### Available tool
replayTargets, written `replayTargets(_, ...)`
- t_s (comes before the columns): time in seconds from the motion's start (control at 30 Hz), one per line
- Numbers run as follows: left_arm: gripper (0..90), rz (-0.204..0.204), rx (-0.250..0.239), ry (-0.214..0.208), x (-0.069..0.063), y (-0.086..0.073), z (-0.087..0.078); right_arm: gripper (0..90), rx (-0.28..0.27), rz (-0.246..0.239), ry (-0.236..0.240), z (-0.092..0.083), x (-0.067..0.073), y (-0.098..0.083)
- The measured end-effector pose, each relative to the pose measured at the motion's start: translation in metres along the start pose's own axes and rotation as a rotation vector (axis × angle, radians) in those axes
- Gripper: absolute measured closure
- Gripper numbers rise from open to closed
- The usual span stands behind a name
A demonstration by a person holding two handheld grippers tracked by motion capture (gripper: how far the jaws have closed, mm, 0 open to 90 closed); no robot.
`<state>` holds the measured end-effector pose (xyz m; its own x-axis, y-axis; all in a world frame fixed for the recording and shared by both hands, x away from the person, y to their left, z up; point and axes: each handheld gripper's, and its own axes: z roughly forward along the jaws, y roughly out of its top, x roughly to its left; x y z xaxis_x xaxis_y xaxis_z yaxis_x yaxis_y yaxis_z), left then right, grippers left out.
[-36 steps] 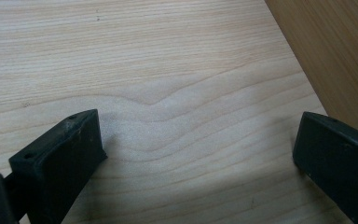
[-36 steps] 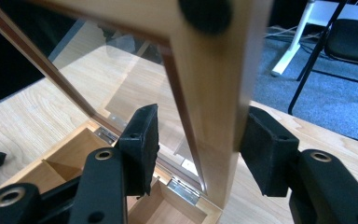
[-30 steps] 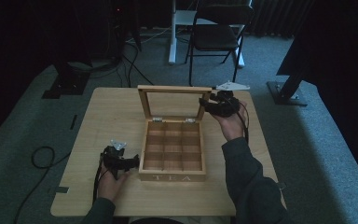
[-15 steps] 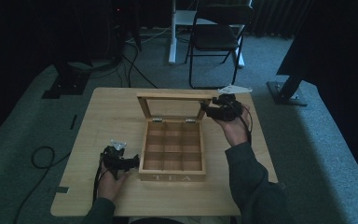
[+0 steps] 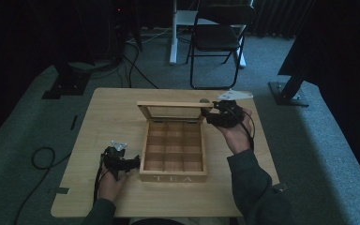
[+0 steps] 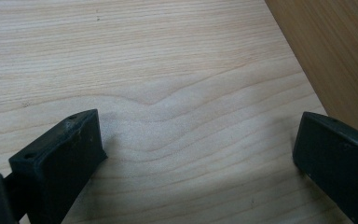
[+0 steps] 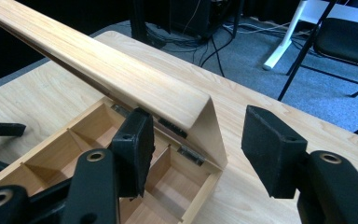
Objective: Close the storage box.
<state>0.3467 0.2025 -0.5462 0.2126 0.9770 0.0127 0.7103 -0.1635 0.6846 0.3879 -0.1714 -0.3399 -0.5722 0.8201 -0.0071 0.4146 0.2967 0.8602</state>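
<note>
A wooden tea box [image 5: 173, 178] stands mid-table with its glass-paned lid [image 5: 168, 104] raised and leaning over the empty compartments. My right gripper [image 5: 207, 117] is at the lid's right end. In the right gripper view its jaws have just been opening. The right gripper [image 7: 203, 144] is open, straddling the lid [image 7: 121, 79] corner without pressing on it. My left gripper [image 5: 135, 162] rests open on the table beside the box's left wall [image 6: 335, 56]. Nothing lies between the left gripper [image 6: 198, 154] jaws but bare wood.
The light wooden table [image 5: 103, 117] has free room left, right and behind the box. A folding chair [image 5: 215, 42] and cables sit on the carpet beyond the far edge. The left gripper [image 7: 4, 129] shows far off in the right gripper view.
The right gripper has let go of the lid and drawn slightly right and nearer. The lid's top edge sits lower, tipped more over the box. The left hand has stayed put.
</note>
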Motion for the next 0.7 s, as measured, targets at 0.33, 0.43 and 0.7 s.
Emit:
replayTargets(0.33,1.6,0.001,-0.001,0.001,0.000,0.000,0.000,43.0,0.006,0.002,0.011,-0.006,0.007,-0.012)
replayTargets(0.43,1.6,0.000,-0.001,0.001,0.000,0.000,0.000,43.0,0.012,-0.006,0.014,-0.008,0.011,-0.016)
replayTargets(0.7,1.6,0.001,-0.001,0.001,0.000,0.000,0.000,42.9,0.004,-0.039,-0.018,-0.011,0.020,-0.027)
